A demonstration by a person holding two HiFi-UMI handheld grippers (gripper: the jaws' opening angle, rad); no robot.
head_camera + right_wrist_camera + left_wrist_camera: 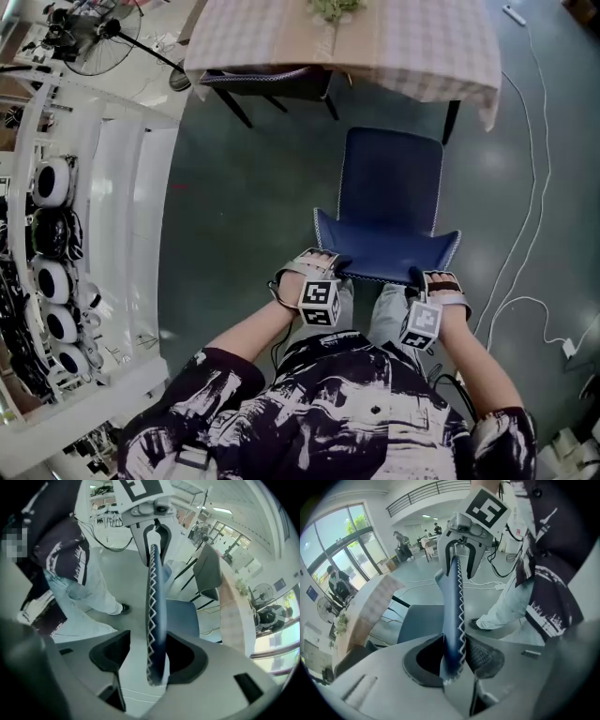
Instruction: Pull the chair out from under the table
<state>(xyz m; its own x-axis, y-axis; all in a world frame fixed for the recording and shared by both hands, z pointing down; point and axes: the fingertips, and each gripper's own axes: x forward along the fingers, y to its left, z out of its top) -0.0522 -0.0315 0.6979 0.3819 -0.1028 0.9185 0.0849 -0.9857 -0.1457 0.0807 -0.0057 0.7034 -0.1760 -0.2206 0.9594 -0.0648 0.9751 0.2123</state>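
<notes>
The chair [389,202] stands before the table [412,56], a second chair [272,84] beneath it.

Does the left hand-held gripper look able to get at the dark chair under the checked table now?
Probably not. The left hand-held gripper sits astride the backrest of the blue fabric chair, while the dark chair stands far beyond it, under the checked tablecloth; a step closer seems needed.
</notes>
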